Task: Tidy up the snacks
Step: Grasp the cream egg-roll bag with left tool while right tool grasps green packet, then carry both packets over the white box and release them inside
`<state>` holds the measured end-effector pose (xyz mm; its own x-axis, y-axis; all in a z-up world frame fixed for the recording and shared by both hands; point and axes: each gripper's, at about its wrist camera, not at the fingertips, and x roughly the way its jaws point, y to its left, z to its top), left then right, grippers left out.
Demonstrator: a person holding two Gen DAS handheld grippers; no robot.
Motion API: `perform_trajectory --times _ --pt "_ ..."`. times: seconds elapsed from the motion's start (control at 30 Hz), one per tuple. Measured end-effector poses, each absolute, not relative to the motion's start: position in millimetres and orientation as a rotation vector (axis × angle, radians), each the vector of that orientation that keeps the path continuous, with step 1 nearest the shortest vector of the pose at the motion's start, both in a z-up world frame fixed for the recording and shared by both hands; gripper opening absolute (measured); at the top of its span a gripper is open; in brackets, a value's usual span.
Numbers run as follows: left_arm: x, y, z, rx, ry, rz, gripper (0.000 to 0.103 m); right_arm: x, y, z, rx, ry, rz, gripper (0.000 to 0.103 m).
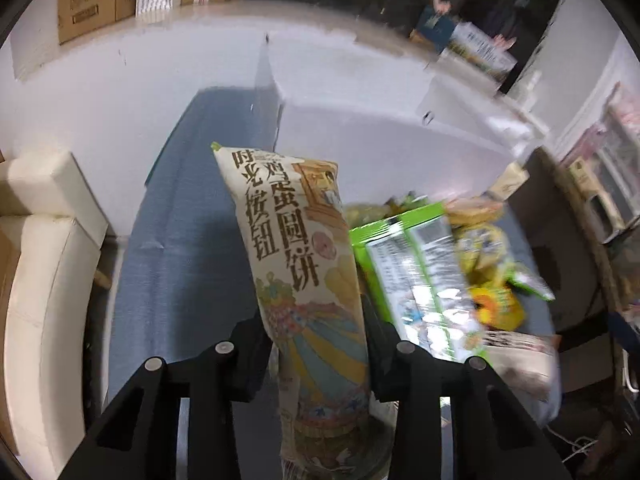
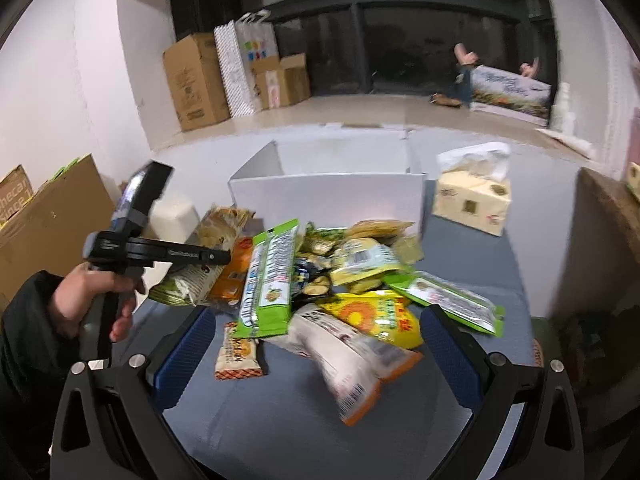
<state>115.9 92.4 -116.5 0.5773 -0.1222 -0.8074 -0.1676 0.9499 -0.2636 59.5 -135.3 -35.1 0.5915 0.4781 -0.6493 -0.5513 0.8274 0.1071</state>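
Glossy plastic snack packets (image 2: 344, 280) lie on a matt blue tabletop (image 2: 280, 420), perhaps cloth; white box (image 2: 328, 196) looks smooth card.

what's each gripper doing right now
left gripper: shut on the tall cream biscuit packet with brown lettering.
right gripper: open, holding nothing, above the snack pile.

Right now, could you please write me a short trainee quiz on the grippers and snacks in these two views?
1. True or false: the left gripper is shut on the cream biscuit bag.
2. Which stands behind the snack pile? A. white box B. red bucket C. glass bowl
3. Fill in: the right gripper is ____, with nothing between its fingers.

Key: 1 true; 2 A; 3 open.
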Motion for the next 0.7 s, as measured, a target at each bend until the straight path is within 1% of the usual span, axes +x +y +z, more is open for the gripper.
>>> perform_trajectory --times 0.13,0.3,0.37,0.4,0.47,0.53,0.63,0.7 --pt "79.4 99.7 -87.7 -0.344 0.857 0.021 0.043 77.9 -96.6 -41.3 -0.176 0.727 0.612 0.103" --pt "39.6 111.7 -64.0 -0.329 0.776 0.003 0.043 102.8 -32.1 -70.0 -0.338 0.773 0.579 0.103" --pt "28.7 114.5 -60.0 -0.328 0.753 -0.005 0.043 110.4 -12.8 -85.5 -0.375 0.807 0.571 0.101" --pt "24.6 114.5 -60.7 -0.321 0.749 -0.013 0.043 114.4 -6.9 -91.9 -0.375 0.82 0.562 0.097" --pt "17.1 117.2 -62.2 -0.316 0.743 -0.024 0.043 121.8 0.4 -102.3 -0.375 0.837 0.538 0.093" --pt "11.7 118.3 -64.8 -0.316 0.743 -0.028 0.043 130.3 6.4 -112.7 -0.382 0.868 0.507 0.085" --pt "13.0 115.2 -70.2 -0.325 0.744 -0.029 0.043 137.8 12.5 -125.8 -0.397 0.912 0.493 0.078" --pt "14.9 113.8 -72.3 -0.328 0.746 -0.038 0.043 134.7 17.4 -130.1 -0.431 0.903 0.494 0.067"
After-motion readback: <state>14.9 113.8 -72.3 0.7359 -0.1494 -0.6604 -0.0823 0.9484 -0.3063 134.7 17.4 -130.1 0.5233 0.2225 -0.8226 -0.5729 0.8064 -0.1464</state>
